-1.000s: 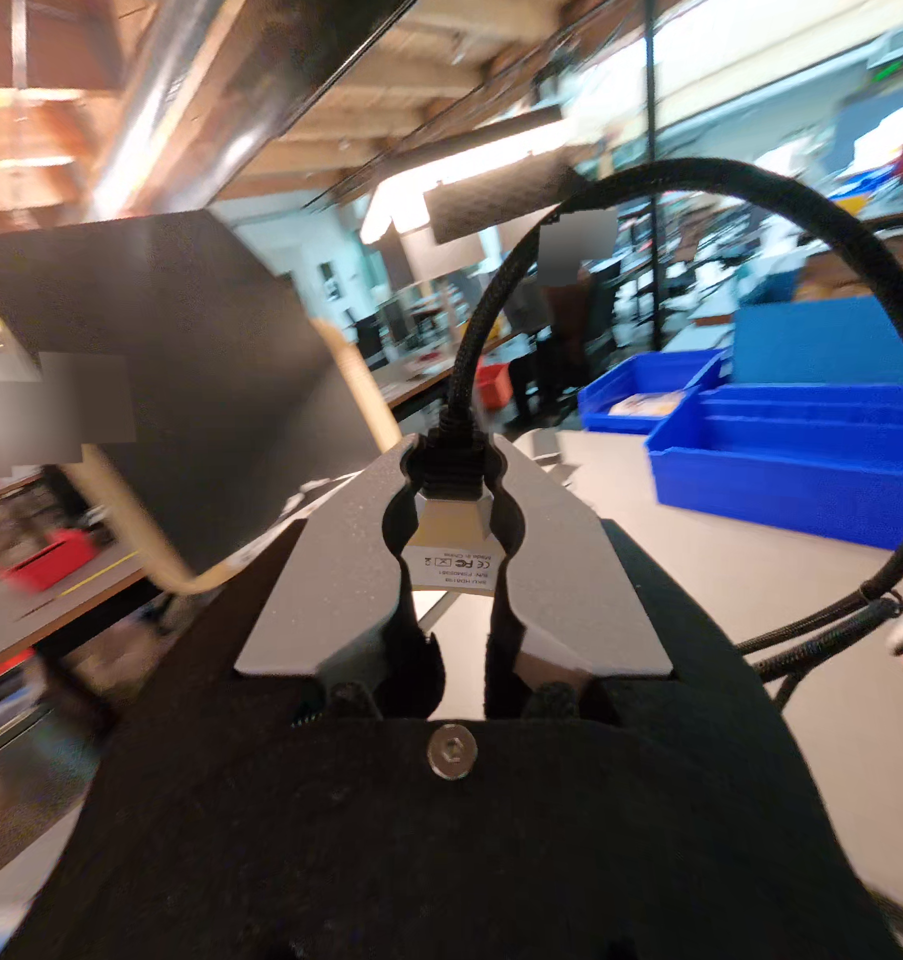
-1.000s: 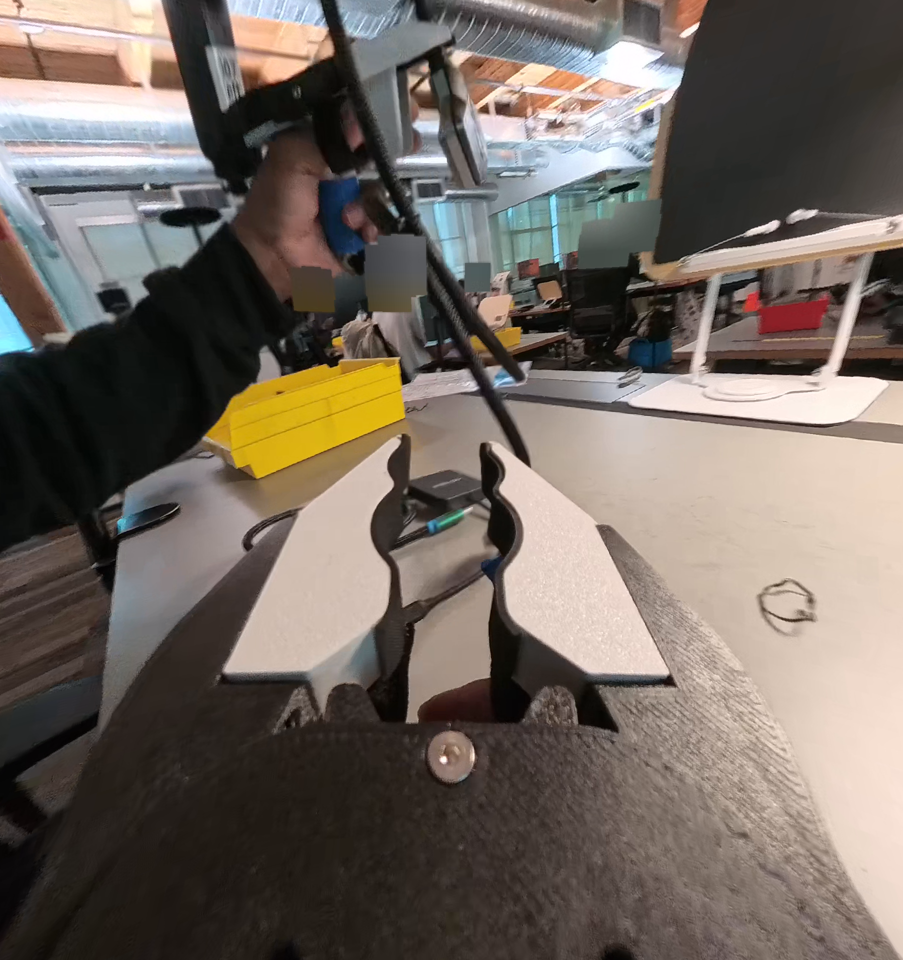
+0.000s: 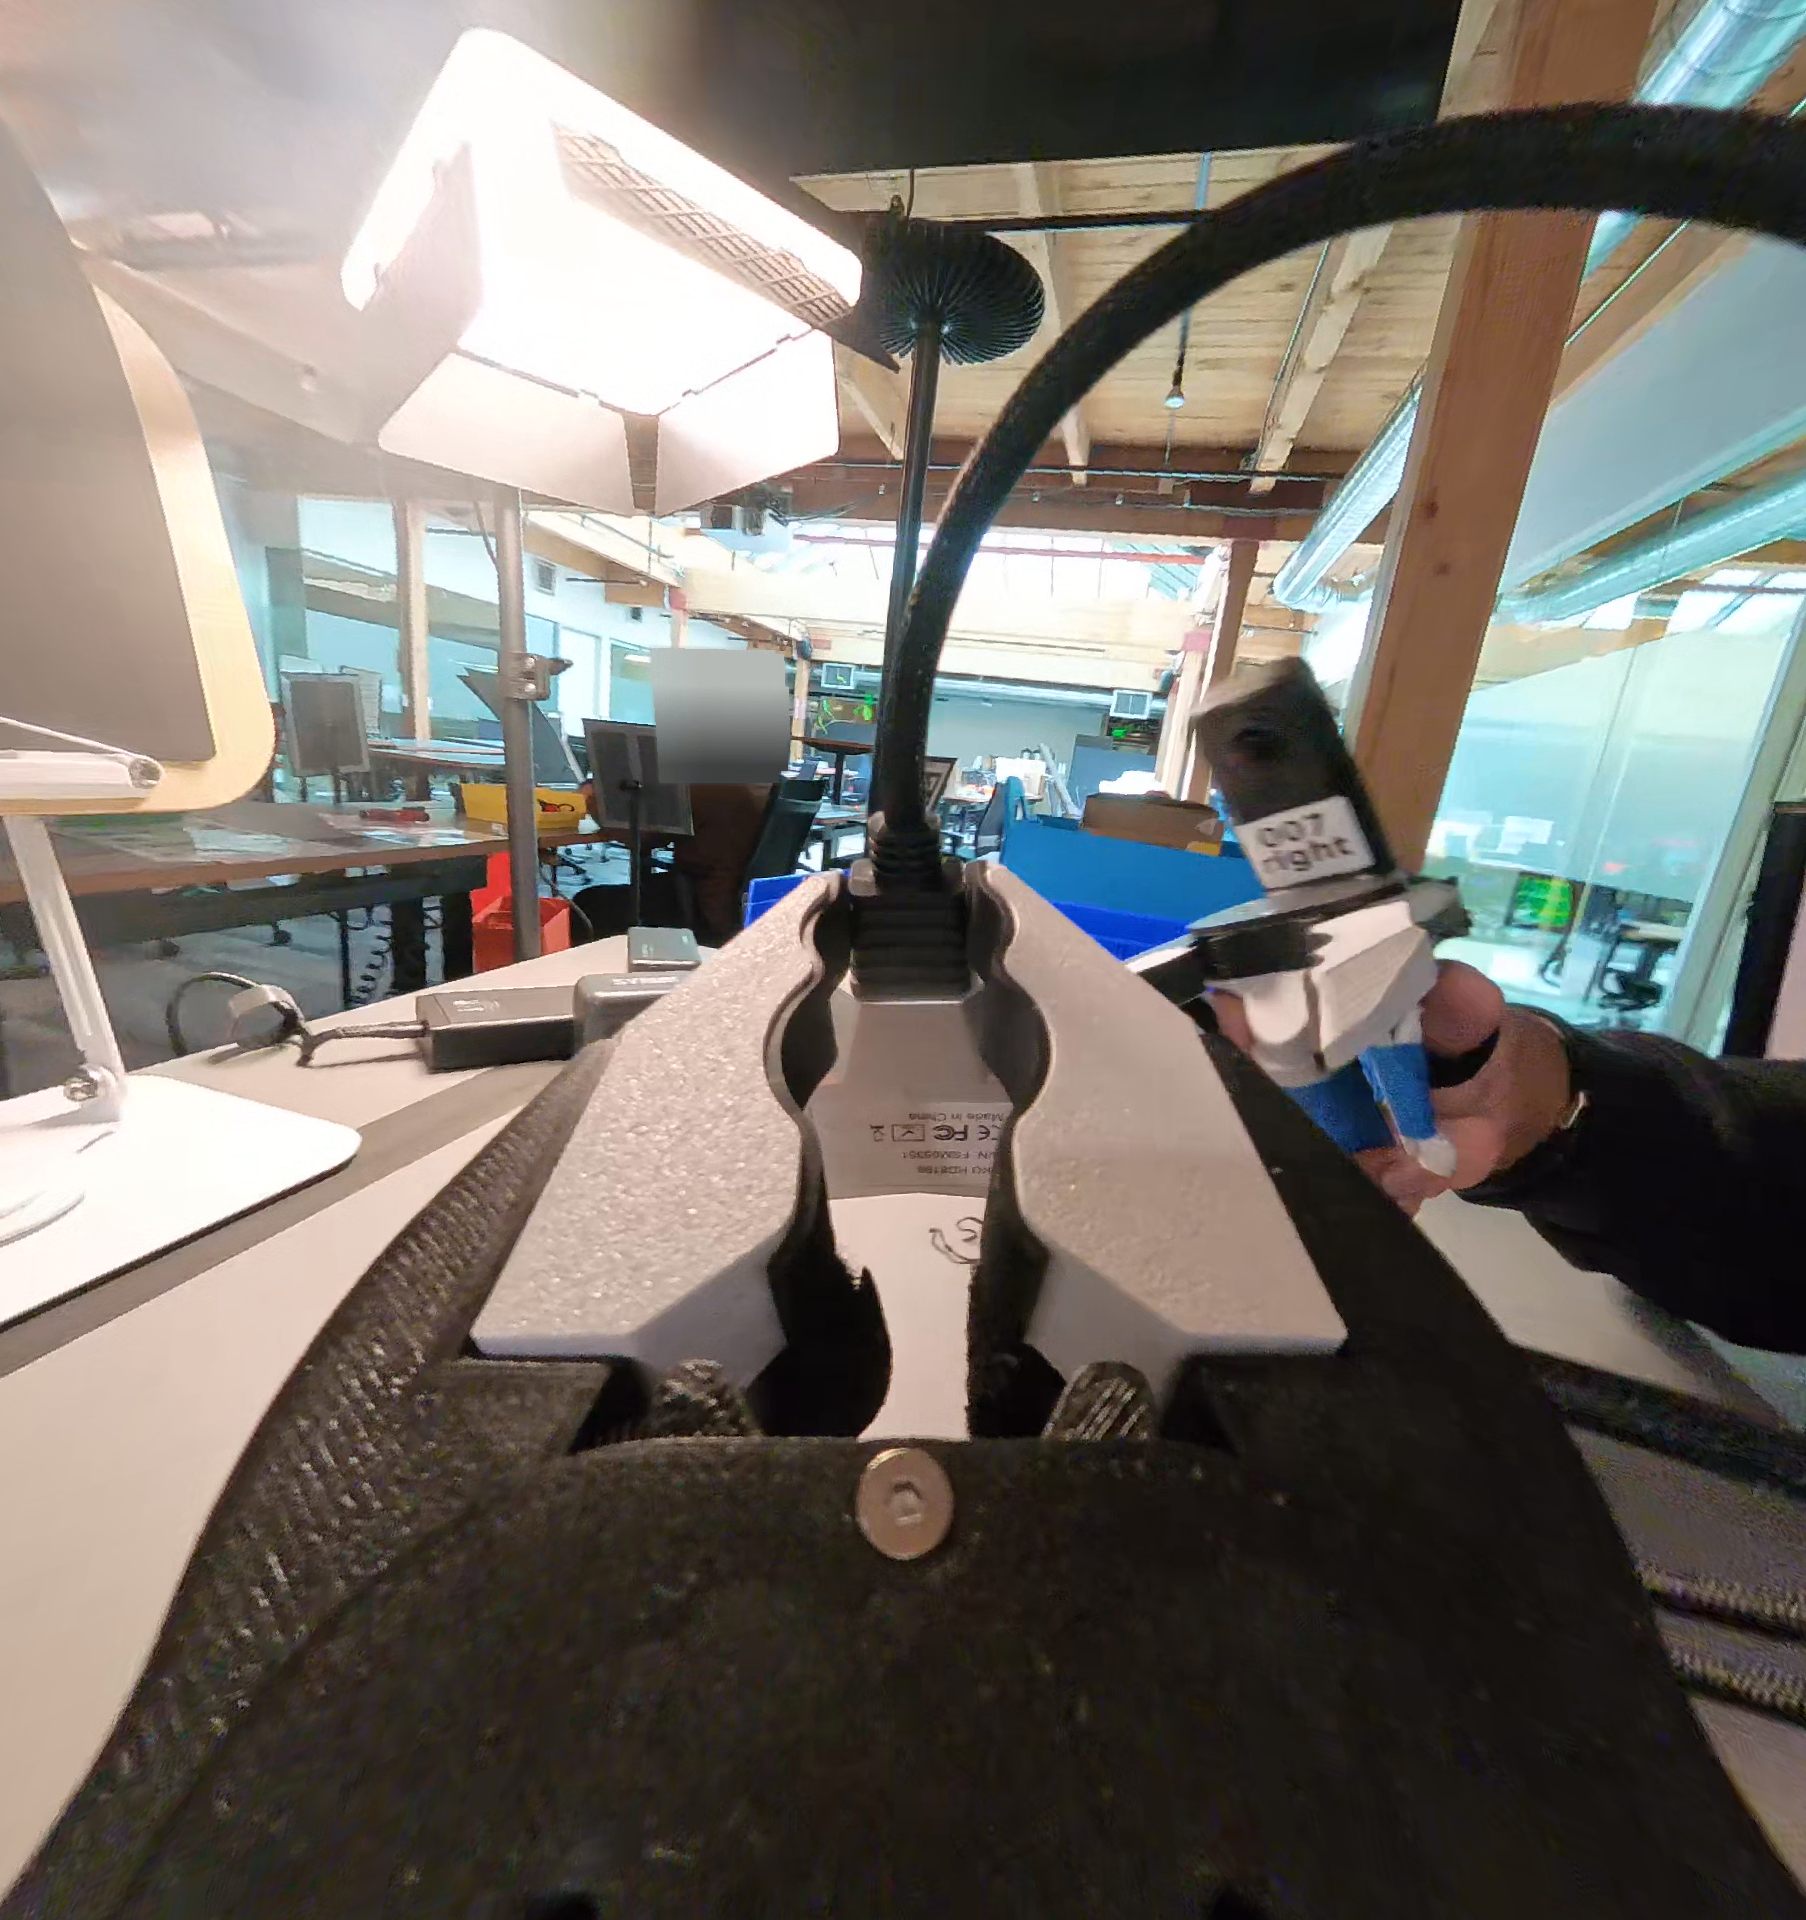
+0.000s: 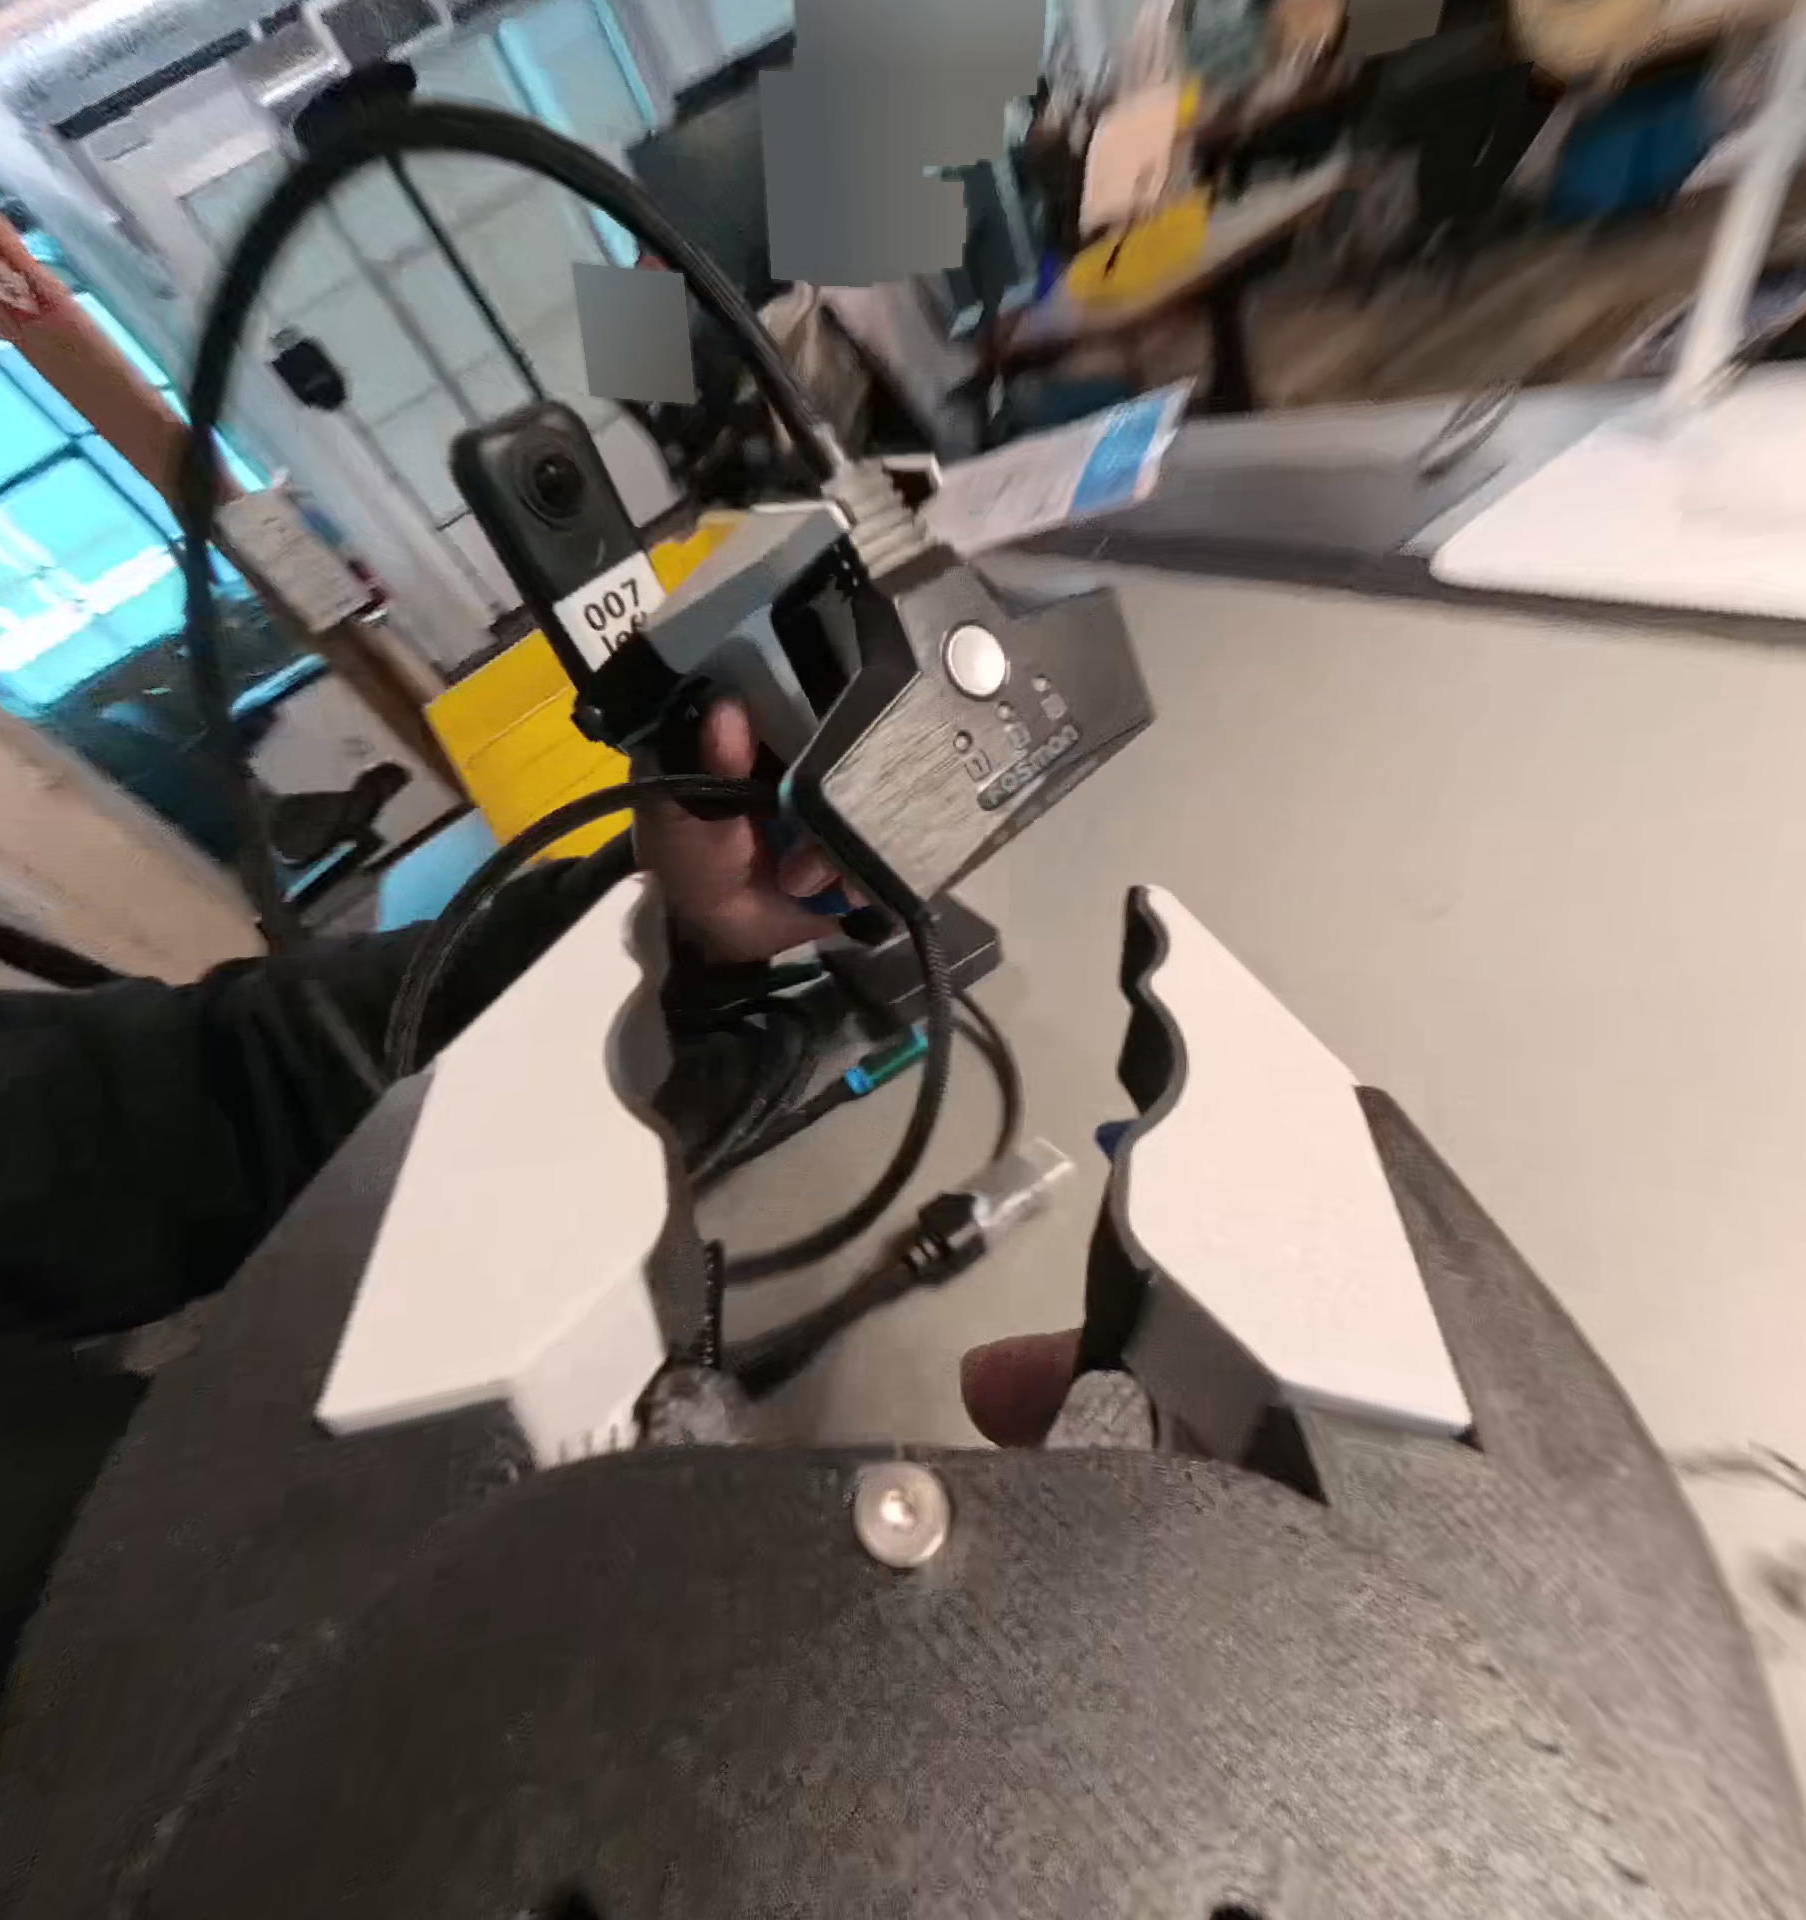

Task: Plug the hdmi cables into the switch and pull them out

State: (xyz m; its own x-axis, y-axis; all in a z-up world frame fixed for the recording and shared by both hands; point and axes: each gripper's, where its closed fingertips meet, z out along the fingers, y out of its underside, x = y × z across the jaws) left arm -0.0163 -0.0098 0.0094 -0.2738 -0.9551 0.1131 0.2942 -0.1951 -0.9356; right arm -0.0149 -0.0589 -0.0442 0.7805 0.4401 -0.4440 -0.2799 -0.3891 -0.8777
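**Left wrist view.** Left gripper is clenched on the flat brushed-grey metal HDMI switch box, with one finger on each long edge. The box's long axis runs along the fingers. Its socket end points away from the camera, toward the far side of the room. The face turned to the lens carries a white label w/ small print and compliance marks; the text is upside-down here.

The thick black braided HDMI cable is plugged into that far end. Its ribbed strain relief sits between the fingertips. The cable rises, then arcs over to the right and out of frame. A lit studio light panel stands at far left. Blue plastic bins lie beyond the tips.

**Right wrist view (blurred).** The same box is held tilted above the pale grey table. The face toward this lens has a round silver button, numbered indicator marks and a brand mark. A person's hand grips the left tool's handle. The camera on that tool bears a white sticker w/ writing.

Right gripper is released, w/ fingers spread wide and nothing between them. A loose black HDMI plug w/ silver tip lies on the table near the camera, between the fingers in this view, tip pointing up-right. A green-tipped plug lies just beyond it. A yellow plastic bin sits at far left.
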